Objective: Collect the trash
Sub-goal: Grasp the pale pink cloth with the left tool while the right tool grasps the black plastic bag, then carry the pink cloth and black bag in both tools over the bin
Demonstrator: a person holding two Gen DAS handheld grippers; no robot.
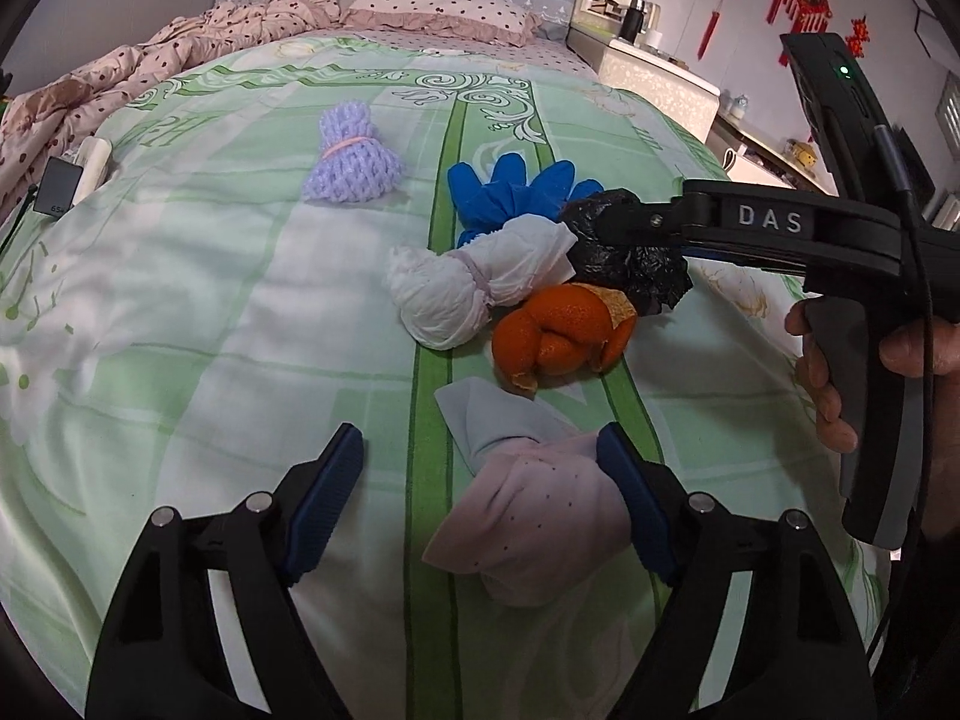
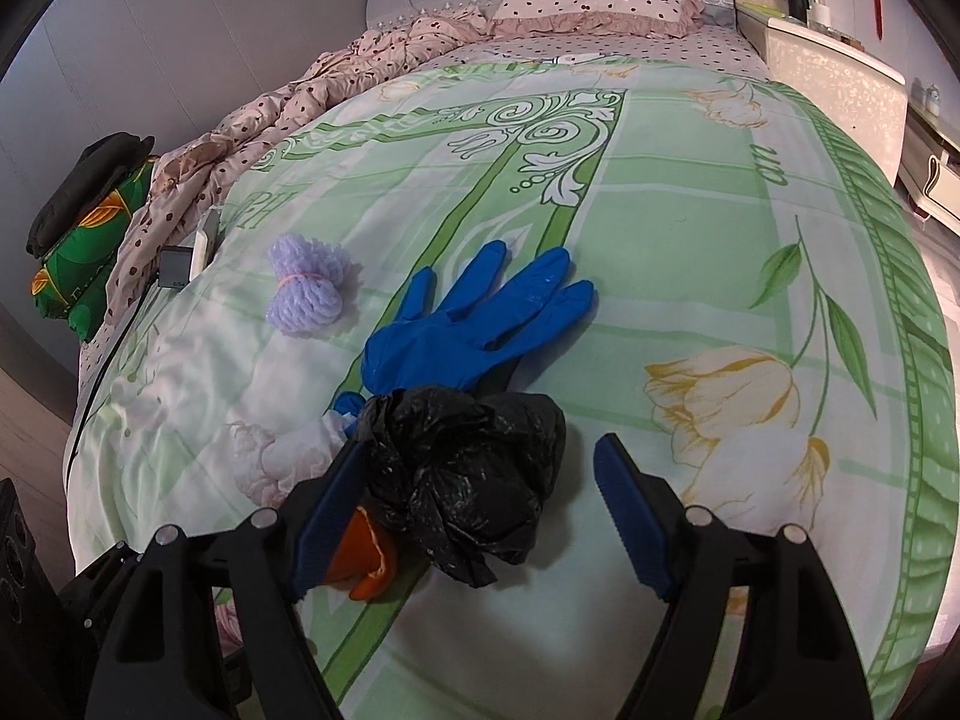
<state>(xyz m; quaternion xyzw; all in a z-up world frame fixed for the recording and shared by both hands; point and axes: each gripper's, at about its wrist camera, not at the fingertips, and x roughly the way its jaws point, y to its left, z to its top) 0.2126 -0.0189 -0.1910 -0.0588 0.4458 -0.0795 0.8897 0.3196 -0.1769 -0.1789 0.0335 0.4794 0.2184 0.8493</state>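
Trash: black plastic bag [image 2: 468, 474], orange peel [image 1: 561, 339], white tied wad [image 1: 456, 294], blue glove [image 2: 474, 318], pink spotted cloth [image 1: 540, 528]; clustered mid-bed on green sheet [image 2: 690, 228].
Handling: judged light, soft, crushable; bag film slippery, so pinch a bunched fold.
Right gripper [image 2: 480, 510]: released, straddling the bag, left pad touching, no squeeze seen.
Left gripper [image 1: 480, 498]: unclenched; pink cloth against right pad, not pinched.
Writing: "DAS" on right gripper body [image 1: 771, 220].

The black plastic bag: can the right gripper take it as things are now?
Probably yes. The right gripper is open with the black plastic bag already between its fingers; only the orange peel lies close by.
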